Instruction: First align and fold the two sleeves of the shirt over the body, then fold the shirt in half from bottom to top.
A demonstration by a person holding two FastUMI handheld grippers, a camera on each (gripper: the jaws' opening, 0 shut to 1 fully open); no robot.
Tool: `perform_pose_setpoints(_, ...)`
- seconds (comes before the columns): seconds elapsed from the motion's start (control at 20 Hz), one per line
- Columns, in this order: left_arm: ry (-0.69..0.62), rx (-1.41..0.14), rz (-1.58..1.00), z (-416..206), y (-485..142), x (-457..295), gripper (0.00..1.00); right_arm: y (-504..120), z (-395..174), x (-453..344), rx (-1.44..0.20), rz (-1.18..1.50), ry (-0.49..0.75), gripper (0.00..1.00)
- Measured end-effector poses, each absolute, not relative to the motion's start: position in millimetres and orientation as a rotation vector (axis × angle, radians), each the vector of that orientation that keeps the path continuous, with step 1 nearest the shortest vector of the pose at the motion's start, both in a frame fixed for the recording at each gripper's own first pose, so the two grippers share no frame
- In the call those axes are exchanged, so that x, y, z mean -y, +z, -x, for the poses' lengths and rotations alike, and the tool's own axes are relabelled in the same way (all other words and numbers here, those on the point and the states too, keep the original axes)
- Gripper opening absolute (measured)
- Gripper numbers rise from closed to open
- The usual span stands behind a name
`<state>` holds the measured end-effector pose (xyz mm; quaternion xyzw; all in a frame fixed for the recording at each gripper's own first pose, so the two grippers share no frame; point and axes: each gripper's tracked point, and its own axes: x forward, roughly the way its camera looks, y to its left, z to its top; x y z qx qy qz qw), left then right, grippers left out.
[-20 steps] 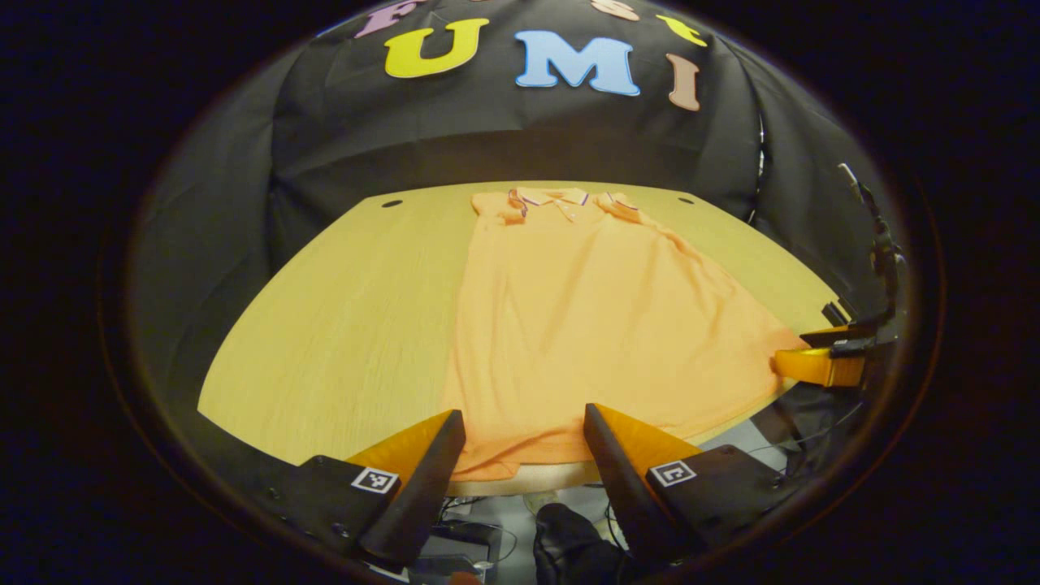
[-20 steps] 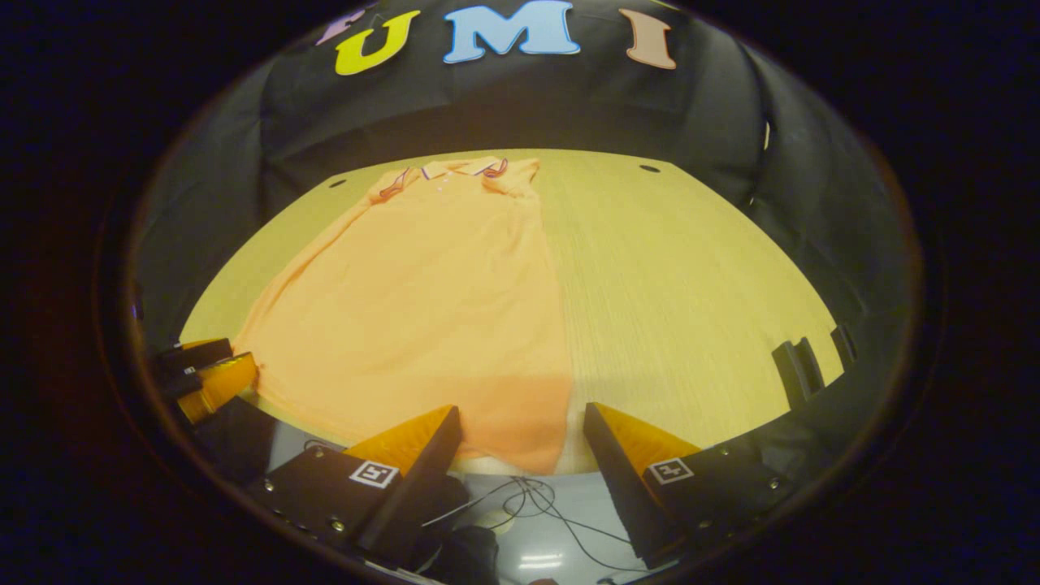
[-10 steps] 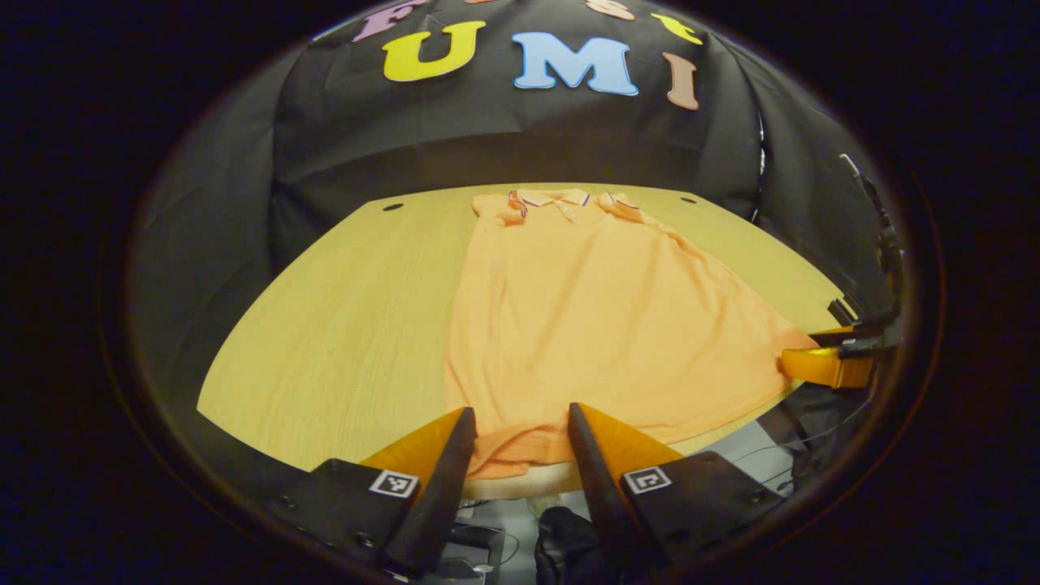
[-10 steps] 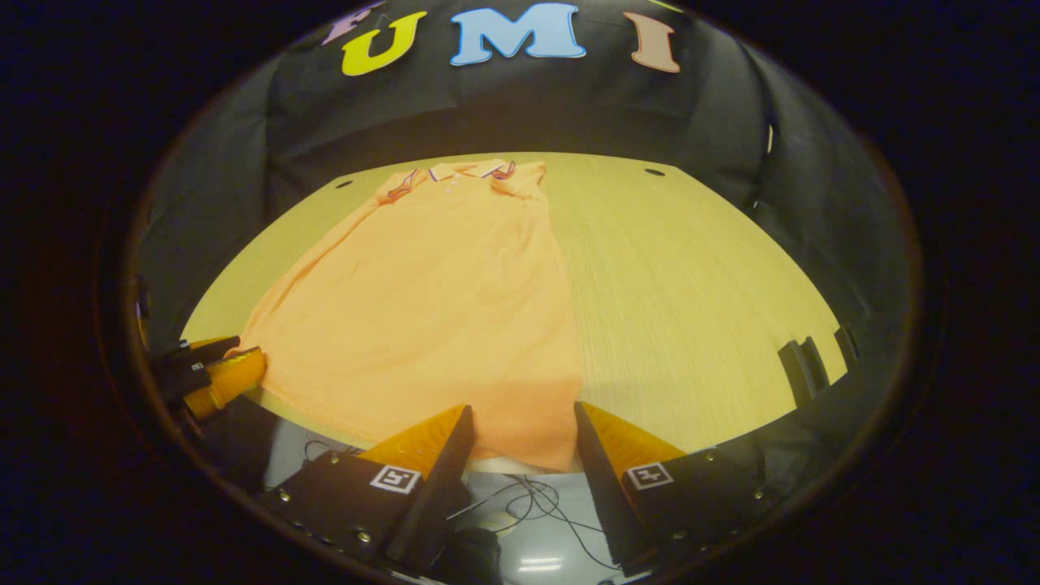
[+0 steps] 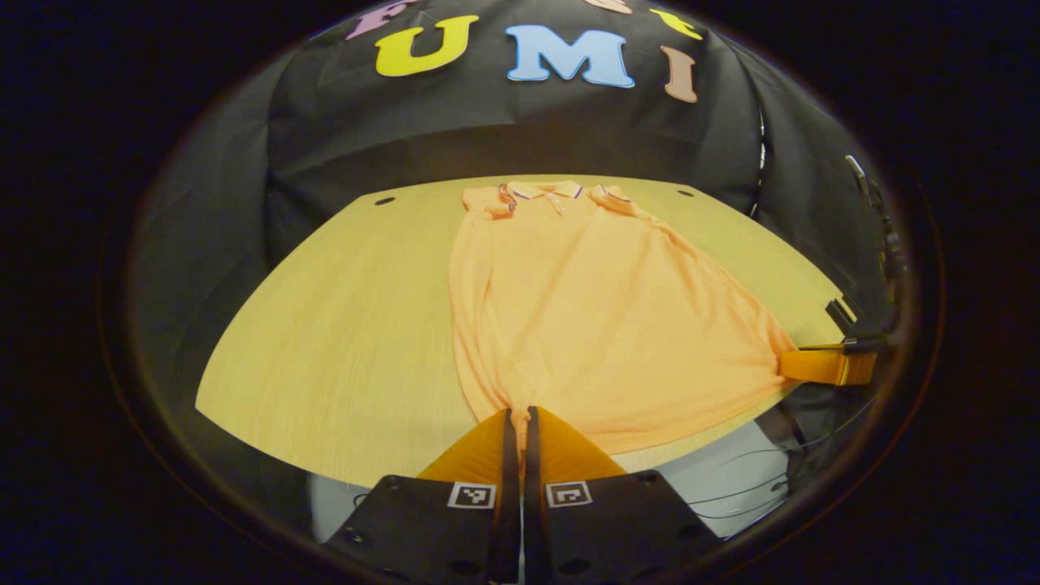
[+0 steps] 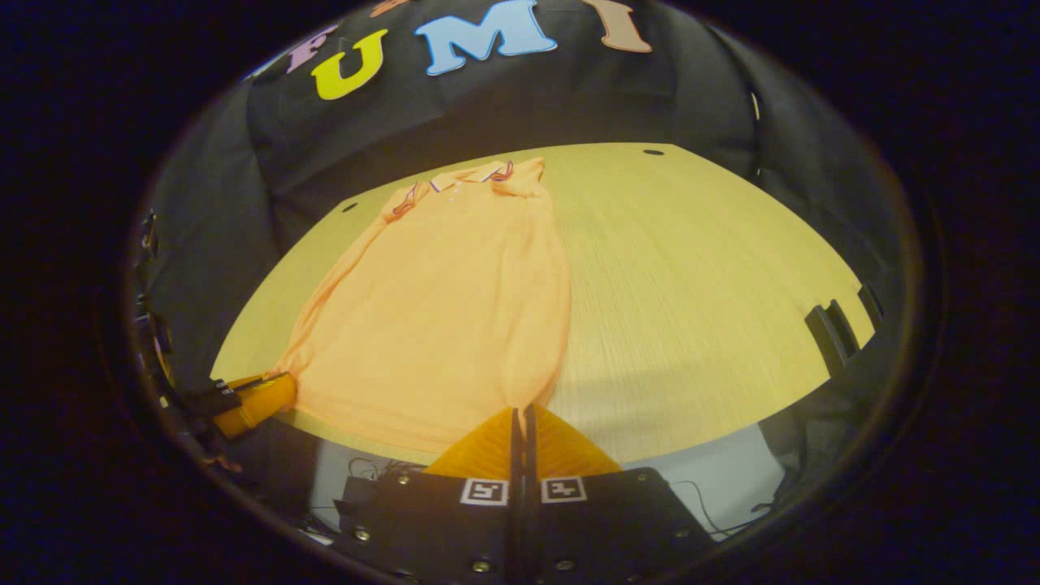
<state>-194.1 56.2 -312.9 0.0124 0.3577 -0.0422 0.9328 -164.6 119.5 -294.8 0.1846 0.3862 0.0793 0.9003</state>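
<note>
Both grippers pinch the shirt's [image 5: 585, 325] near hem corners.
Left gripper [image 5: 517, 416] and right gripper [image 6: 520, 414] are clamped on cloth; uneven lifting could skew the fold.

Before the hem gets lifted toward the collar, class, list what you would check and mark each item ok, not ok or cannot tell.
1. Left gripper shut on the shirt hem corner: ok.
2. Right gripper shut on the other hem corner: ok.
3. Sleeves folded over the body: ok, both lie tucked in beside the collar.
4. Table bare beside the shirt: ok.
5. Both fabric layers caught in each grip: cannot tell.
</note>
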Motion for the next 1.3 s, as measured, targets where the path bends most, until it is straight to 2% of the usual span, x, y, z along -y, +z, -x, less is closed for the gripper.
perform_pose_setpoints(0.2,-0.062,-0.738,0.011,190.7,-299.8,-54.5,0.08,-274.4,165.3,-112.4,-0.771,-0.433,0.173,0.00)
perform_pose_setpoints(0.45,-0.070,-0.668,0.040,165.7,-259.0,-47.3,0.08,-229.2,145.2,-104.4,-0.689,-0.429,0.186,0.00)
perform_pose_setpoints(0.5,-0.078,-0.657,0.046,158.5,-251.5,-45.5,0.08,-218.5,137.7,-102.1,-0.670,-0.423,0.187,0.04)
perform_pose_setpoints(0.6,-0.090,-0.627,0.055,139.6,-234.3,-42.5,0.08,-197.0,118.7,-97.0,-0.633,-0.410,0.185,0.04)
perform_pose_setpoints(0.65,-0.094,-0.613,0.055,129.0,-226.7,-42.9,0.08,-187.5,108.8,-95.6,-0.615,-0.409,0.180,0.00)
perform_pose_setpoints(0.7,-0.099,-0.594,0.056,117.2,-217.9,-43.9,0.08,-176.9,96.8,-93.9,-0.599,-0.409,0.179,0.04)
perform_pose_setpoints(0.75,-0.102,-0.578,0.058,103.8,-209.9,-45.1,0.08,-165.8,87.7,-92.1,-0.583,-0.407,0.177,0.00)
perform_pose_setpoints(0.9,-0.117,-0.550,0.083,65.4,-189.5,-45.8,0.08,-140.5,51.0,-87.7,-0.543,-0.383,0.168,0.00)
perform_pose_setpoints(1.3,-0.176,-0.492,0.065,-35.8,-158.5,-50.9,0.08,-107.6,-43.7,-90.2,-0.495,-0.354,0.123,0.00)
